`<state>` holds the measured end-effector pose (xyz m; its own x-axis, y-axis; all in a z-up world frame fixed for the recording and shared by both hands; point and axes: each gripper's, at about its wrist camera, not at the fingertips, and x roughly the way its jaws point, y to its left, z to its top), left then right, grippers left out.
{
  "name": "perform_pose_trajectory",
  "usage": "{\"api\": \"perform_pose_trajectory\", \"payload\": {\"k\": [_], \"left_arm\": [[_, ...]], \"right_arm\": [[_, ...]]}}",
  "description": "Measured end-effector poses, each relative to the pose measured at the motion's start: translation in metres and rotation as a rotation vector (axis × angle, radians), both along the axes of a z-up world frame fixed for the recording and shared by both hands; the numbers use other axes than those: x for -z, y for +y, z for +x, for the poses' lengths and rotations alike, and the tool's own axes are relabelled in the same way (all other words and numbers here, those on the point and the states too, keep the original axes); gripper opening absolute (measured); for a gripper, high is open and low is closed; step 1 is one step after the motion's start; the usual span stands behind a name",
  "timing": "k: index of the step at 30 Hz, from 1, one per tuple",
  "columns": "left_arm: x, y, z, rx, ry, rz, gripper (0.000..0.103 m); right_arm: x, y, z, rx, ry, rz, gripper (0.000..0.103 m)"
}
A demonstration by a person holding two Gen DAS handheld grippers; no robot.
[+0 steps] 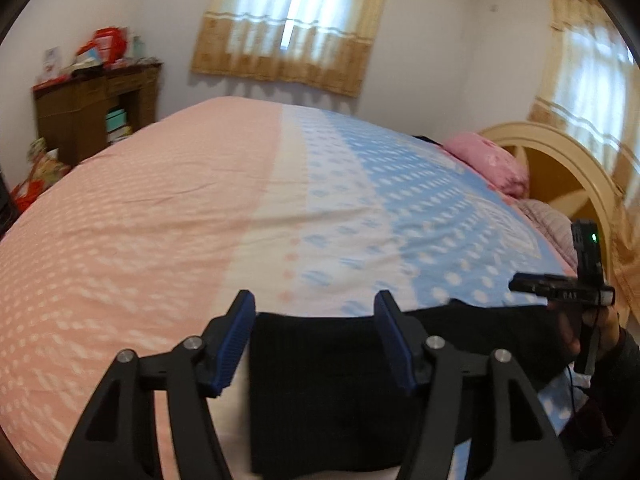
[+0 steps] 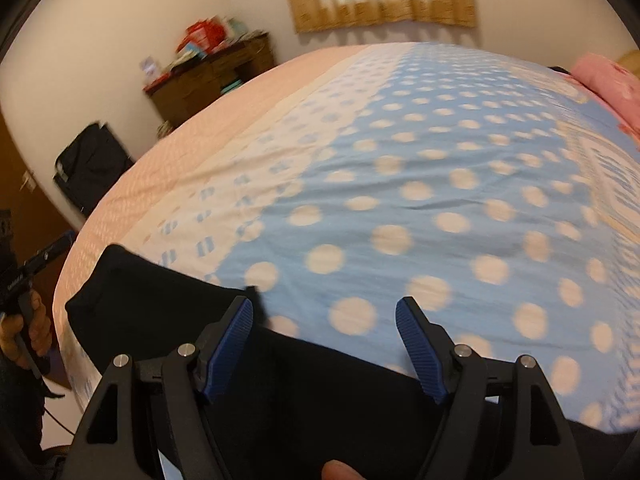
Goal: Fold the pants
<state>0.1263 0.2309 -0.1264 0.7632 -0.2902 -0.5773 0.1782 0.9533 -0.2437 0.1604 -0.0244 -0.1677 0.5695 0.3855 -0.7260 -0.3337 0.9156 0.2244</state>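
While black pants (image 1: 320,392) lie flat at the near edge of the bed (image 1: 160,220), the left gripper (image 1: 316,328) and right gripper (image 2: 324,336) hover above them, jaws wide and empty.

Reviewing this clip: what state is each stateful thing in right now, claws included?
left claw: open, nothing between its pads.
right claw: open, holding nothing.
black pants: lying flat on the bed, released, near the front edge.
bedsheet: spread smooth, slight creases.
curtains: drawn over the window.
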Motion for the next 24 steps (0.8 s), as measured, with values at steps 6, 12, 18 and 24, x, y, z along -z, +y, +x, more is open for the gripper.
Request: {"api": "perform_pose_trajectory", "payload": {"k": [6, 12, 18, 24], "left_arm": [[0.014, -0.081, 0.003, 0.212, 0.044, 0.021, 0.071], [0.028, -0.153, -0.002, 0.411, 0.089, 0.037, 0.071], [0.032, -0.207, -0.010, 0.531, 0.095, 0.090, 0.071], [0.048, -0.230, -0.011, 0.593, 0.140, 0.117, 0.071]], "right_arm": [[-0.026, -0.098, -0.049, 0.184, -0.073, -0.015, 0.075], [-0.055, -0.226, -0.120, 0.507, -0.109, -0.061, 0.075], [-0.069, -0.313, -0.194, 0.771, -0.074, -0.037, 0.075], [-0.039, -0.357, -0.230, 0.884, 0.040, 0.140, 0.075]]}}
